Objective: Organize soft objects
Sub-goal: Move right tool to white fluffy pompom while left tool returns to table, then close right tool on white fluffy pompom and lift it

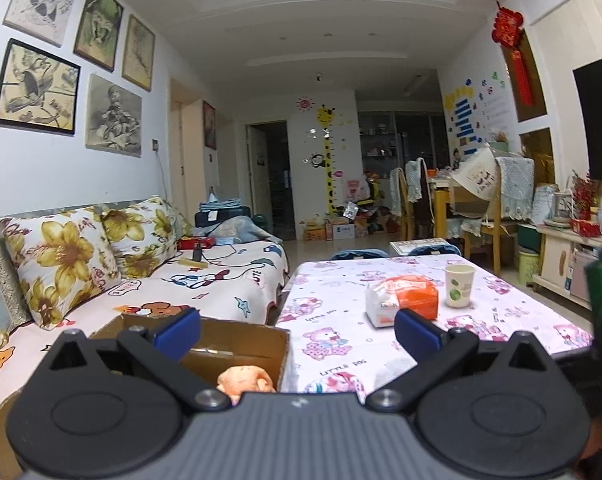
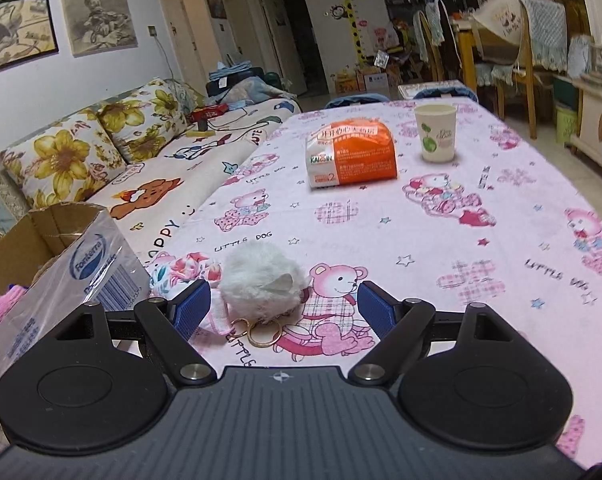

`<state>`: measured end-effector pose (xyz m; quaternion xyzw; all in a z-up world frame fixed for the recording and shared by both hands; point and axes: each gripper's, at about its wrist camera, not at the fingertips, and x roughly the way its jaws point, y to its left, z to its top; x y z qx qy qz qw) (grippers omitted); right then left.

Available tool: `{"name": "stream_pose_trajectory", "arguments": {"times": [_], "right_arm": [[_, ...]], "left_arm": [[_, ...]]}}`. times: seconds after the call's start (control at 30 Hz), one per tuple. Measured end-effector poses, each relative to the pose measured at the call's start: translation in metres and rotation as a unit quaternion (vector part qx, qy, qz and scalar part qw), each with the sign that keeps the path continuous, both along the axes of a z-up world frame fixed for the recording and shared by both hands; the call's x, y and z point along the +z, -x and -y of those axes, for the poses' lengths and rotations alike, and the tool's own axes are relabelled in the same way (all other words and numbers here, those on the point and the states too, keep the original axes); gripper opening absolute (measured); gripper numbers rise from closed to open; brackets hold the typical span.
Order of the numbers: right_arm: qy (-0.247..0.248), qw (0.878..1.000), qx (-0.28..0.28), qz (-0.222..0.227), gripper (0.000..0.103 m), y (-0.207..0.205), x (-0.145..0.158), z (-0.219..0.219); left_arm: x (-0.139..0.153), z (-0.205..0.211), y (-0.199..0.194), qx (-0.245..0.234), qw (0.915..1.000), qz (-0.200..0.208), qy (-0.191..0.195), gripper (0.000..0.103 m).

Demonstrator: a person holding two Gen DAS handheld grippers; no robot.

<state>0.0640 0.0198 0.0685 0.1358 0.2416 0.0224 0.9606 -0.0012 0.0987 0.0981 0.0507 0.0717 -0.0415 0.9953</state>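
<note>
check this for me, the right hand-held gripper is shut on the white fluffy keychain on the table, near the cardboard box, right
Not quite. The right hand-held gripper is open, not shut: the right wrist view shows its blue pads spread apart, with the white fluffy keychain lying ungrasped between them on the table, near the cardboard box.

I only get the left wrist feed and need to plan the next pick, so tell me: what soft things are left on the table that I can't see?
Observer: A white fluffy pom-pom lies on the tablecloth, just ahead of the open right gripper and nearer its left finger.
Operator: Anything attached to it?
Observer: Yes, gold key rings lie on the cloth at its near side.
Operator: Any other soft item near it?
Observer: A crumpled floral cloth sits just left of the pom-pom, by the table edge.
Operator: Is the box in reach from there?
Observer: Probably; the cardboard box stands just off the table's left edge, with something pink knitted beside it.
</note>
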Motion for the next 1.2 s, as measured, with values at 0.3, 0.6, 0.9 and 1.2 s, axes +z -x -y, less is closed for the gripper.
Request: {"name": "stream_pose_trajectory", "arguments": {"times": [0.3,0.6,0.9,1.2], "right_arm": [[-0.024,1.000,0.015,-0.002,0.101,-0.027,-0.015,-0.008],[-0.039,0.999,0.036,0.000,0.097,-0.049,-0.028,-0.013],[-0.044,0.998,0.050,-0.009,0.063,-0.042,-0.029,-0.010],[-0.062,0.997,0.035,0.007,0.056,-0.022,-0.028,0.019]], "left_arm": [[-0.010,0.014,0.007,-0.042,0.9984,-0.010,-0.037,0.102],[-0.023,0.021,0.004,-0.059,0.9962,-0.035,-0.054,0.102],[-0.028,0.030,0.001,-0.056,0.9960,-0.043,-0.055,0.102],[-0.040,0.051,0.000,-0.056,0.9941,-0.048,-0.079,0.102]]}}
